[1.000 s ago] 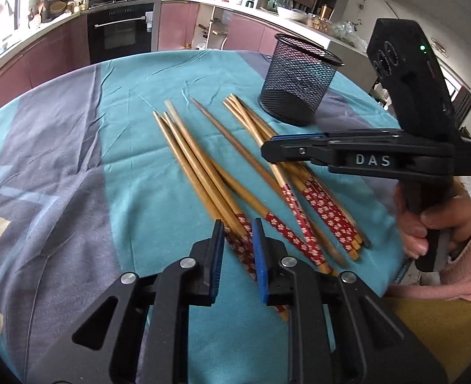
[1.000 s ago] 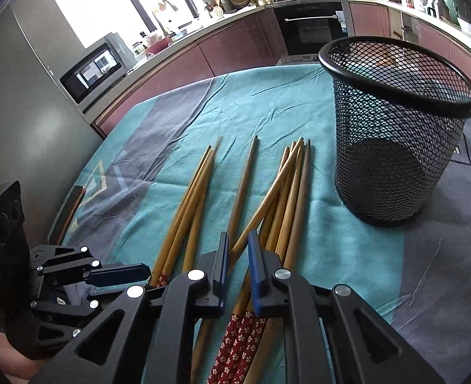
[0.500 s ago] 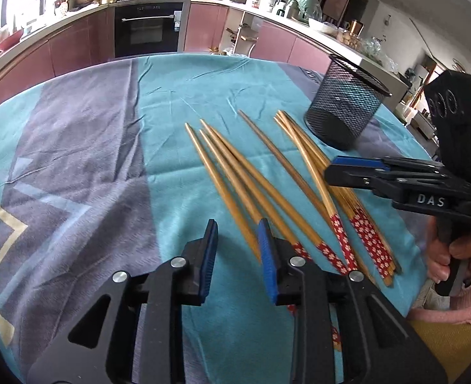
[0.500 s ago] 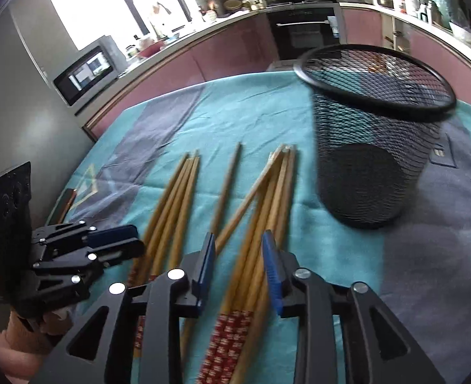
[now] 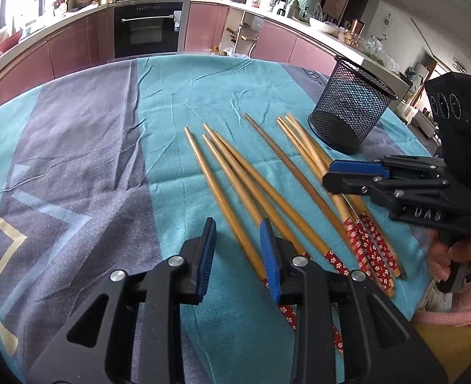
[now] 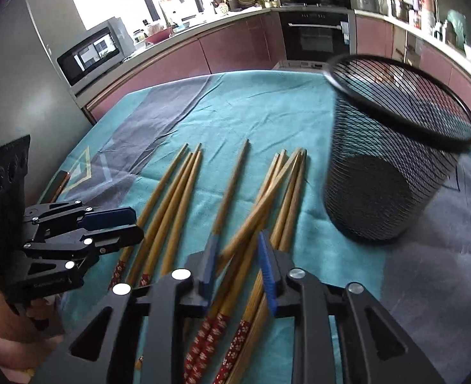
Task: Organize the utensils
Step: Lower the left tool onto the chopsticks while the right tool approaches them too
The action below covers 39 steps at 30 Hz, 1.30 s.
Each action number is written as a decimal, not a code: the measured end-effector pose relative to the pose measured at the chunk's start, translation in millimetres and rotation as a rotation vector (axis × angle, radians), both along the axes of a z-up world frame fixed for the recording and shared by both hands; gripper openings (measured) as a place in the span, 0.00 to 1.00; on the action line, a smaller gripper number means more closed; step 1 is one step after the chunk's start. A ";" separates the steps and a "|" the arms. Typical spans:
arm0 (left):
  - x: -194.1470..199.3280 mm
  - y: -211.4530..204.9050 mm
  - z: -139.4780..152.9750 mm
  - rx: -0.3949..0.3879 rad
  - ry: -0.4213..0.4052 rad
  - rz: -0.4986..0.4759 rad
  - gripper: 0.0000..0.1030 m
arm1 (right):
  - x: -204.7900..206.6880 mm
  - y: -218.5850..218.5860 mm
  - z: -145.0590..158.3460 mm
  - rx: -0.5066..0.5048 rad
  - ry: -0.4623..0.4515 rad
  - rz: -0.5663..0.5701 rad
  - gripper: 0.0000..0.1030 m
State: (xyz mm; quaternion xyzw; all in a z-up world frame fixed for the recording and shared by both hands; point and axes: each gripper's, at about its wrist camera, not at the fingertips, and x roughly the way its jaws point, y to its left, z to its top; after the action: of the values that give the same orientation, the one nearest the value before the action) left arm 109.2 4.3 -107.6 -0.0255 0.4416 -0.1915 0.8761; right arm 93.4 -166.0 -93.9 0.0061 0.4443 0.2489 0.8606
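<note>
Teal and grey tablecloth (image 5: pixel 85 134) covers the table, kitchen counters and a built-in oven (image 5: pixel 148 30) behind. Wooden chopsticks (image 5: pixel 235 179) with red flower-print handles lie loose on the cloth in three lots: a left bunch of three, a single stick (image 5: pixel 286 163) in the middle, and a right bunch (image 5: pixel 315 156) with one stick crossing the others; thin tips point away toward the far side of the table. Black wire-mesh holder (image 5: pixel 352 108) stands upright on the cloth just beyond and right of the right bunch, nothing visible inside it. Left gripper (image 5: pixel 238 249) sits low over the handle end of the left bunch, jaws parted with bare cloth in the gap; its right finger lies over the sticks, nothing clamped. Right gripper (image 6: pixel 237 264) hovers over the right bunch, jaws closing, several sticks seen in the gap between the blue pads; whether the pads press on them I cannot tell, looks above them, not gripping. In the left wrist view the right gripper (image 5: pixel 353 172) shows side-on over the right bunch, held by a hand (image 5: pixel 452 256) in a pink sleeve (image 5: pixel 459 307). A microwave (image 6: pixel 91 51) sits on the counter at left in the right wrist view.
</note>
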 end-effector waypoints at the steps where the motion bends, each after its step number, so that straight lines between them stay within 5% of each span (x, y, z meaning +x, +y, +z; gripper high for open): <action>1: 0.6 -0.2 0.5 0.002 -0.001 0.000 0.28 | -0.6 -1.6 0.3 -0.004 -0.001 -0.002 0.20; 14: 0.8 -1.8 0.1 0.011 -0.002 0.000 0.28 | -3.4 21.1 -3.4 -0.051 -0.008 0.086 0.19; 17: 1.3 -2.4 -0.2 0.012 -0.001 -0.001 0.28 | -8.5 9.1 4.1 -0.006 -0.023 0.069 0.38; 27: 7.5 -1.1 -1.7 0.034 0.016 0.000 0.21 | -4.7 -27.3 -3.4 0.010 0.000 -0.063 0.25; 39: 6.9 -9.0 -1.8 0.078 0.016 -0.010 0.23 | -2.8 -27.7 -3.2 0.018 0.001 -0.052 0.23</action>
State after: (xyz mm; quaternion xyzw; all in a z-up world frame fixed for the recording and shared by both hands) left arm 116.1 -4.6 -109.4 0.0096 0.4557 -0.1783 0.8720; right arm 90.6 -193.7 -97.1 0.0254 0.4421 0.2304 0.8665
